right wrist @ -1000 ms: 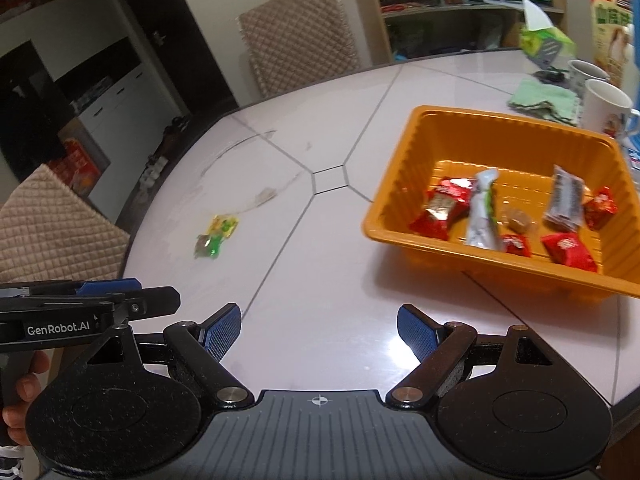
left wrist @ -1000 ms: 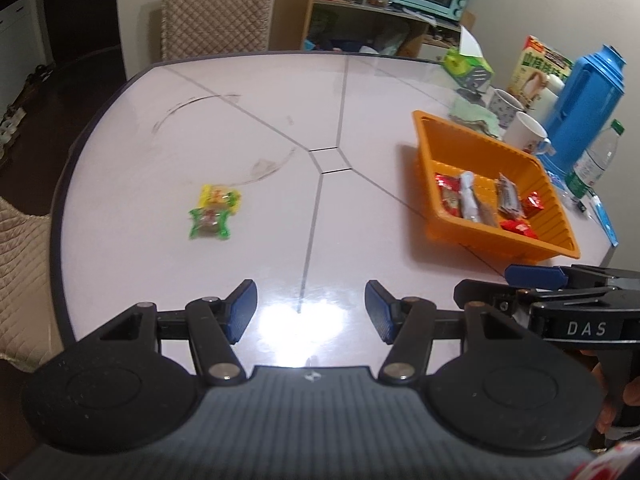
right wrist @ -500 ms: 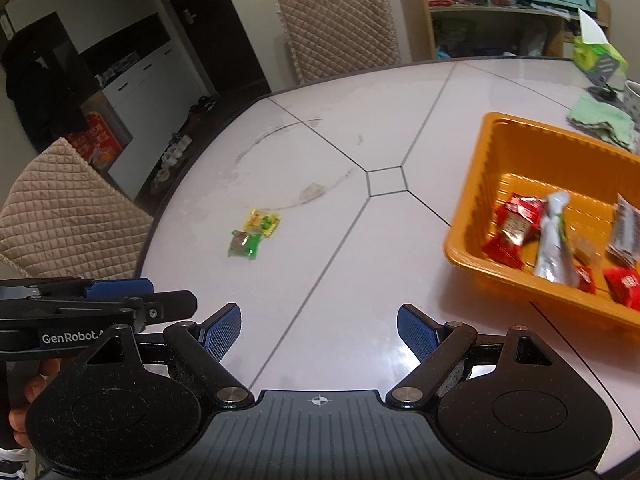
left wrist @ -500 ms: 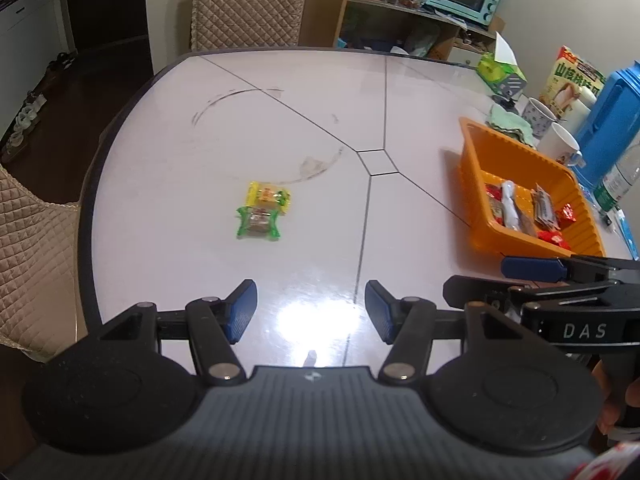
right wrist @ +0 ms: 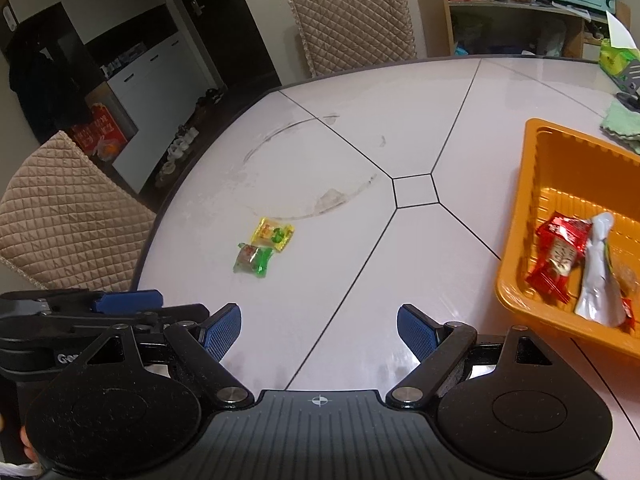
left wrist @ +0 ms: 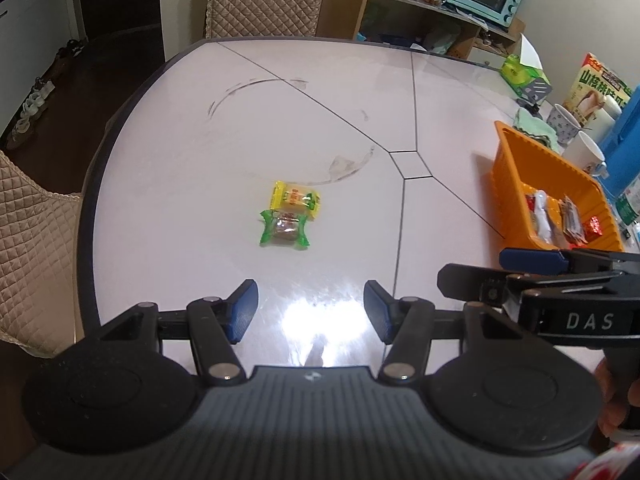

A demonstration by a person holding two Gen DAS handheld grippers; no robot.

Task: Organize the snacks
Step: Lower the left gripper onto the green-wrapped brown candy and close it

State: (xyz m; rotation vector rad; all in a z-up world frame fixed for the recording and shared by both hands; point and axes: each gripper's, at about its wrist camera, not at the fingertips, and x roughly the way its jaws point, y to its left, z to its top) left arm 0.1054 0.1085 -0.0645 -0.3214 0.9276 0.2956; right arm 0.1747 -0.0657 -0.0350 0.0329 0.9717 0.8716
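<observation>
A yellow snack packet (left wrist: 295,200) and a green snack packet (left wrist: 284,231) lie touching on the white table, also in the right wrist view (right wrist: 273,234) (right wrist: 253,260). An orange tray (left wrist: 516,160) at the right holds several wrapped snacks (right wrist: 560,254). My left gripper (left wrist: 310,310) is open and empty, just short of the green packet. My right gripper (right wrist: 319,332) is open and empty, between the packets and the tray (right wrist: 532,184). Each gripper shows in the other's view.
Mugs (left wrist: 586,154), a blue thermos (left wrist: 624,148), a tissue box (left wrist: 524,76) and a green cloth (right wrist: 622,122) stand behind the tray. Quilted chairs (right wrist: 68,216) (right wrist: 352,20) ring the table. The table edge (left wrist: 86,208) curves at left.
Both grippers have swung left toward the two loose packets, which now sit nearer the view centres. The tray has slid toward the right edge. Jaws stayed open.
</observation>
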